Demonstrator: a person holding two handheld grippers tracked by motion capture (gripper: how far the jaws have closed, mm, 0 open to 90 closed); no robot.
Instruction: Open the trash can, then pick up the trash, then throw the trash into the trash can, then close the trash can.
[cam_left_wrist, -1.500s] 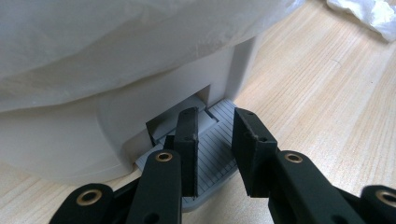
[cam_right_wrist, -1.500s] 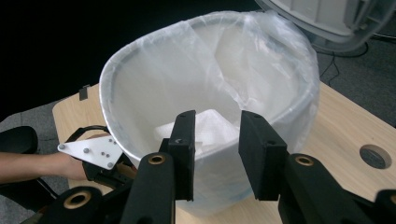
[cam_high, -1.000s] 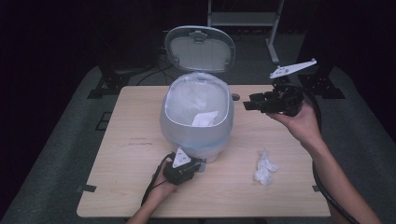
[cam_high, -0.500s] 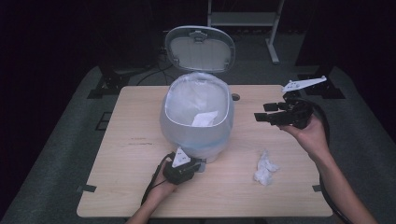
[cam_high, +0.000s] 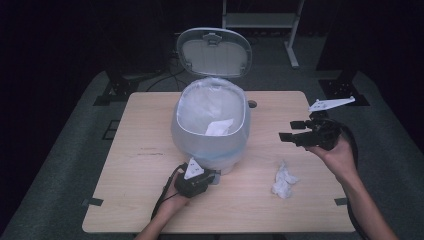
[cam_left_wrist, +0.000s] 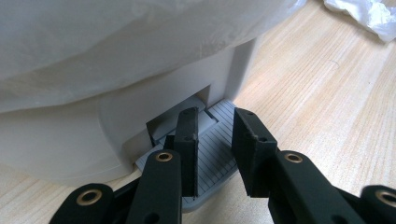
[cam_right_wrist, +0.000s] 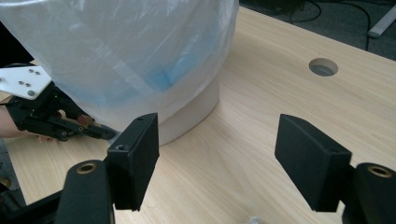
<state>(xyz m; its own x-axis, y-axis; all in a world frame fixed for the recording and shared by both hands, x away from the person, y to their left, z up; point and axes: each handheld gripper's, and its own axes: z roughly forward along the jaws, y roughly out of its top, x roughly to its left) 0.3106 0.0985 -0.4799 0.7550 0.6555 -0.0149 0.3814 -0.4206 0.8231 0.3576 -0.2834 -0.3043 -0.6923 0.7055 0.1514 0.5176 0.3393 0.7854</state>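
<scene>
A white pedal bin (cam_high: 210, 125) lined with a clear bag stands mid-table, its lid (cam_high: 214, 52) raised, a crumpled paper (cam_high: 218, 127) inside. My left gripper (cam_high: 212, 176) is at the bin's front foot; in the left gripper view its jaws (cam_left_wrist: 215, 126) are nearly together, resting on the grey ribbed pedal (cam_left_wrist: 219, 154). My right gripper (cam_high: 291, 129) hovers right of the bin, above a crumpled white tissue (cam_high: 284, 180) on the table. Its jaws (cam_right_wrist: 217, 140) have just been opening and stand wide with nothing between them, facing the bin (cam_right_wrist: 135, 51).
The wooden table (cam_high: 140, 150) has a cable hole (cam_right_wrist: 323, 67) behind the bin on the right. Bare wood lies left of the bin and along the front edge. Dark floor, cables and a metal stand surround the table.
My right gripper has come down and toward the front of the table, and its jaws have spread wider. The left gripper has stayed on the pedal, and the lid is still up.
</scene>
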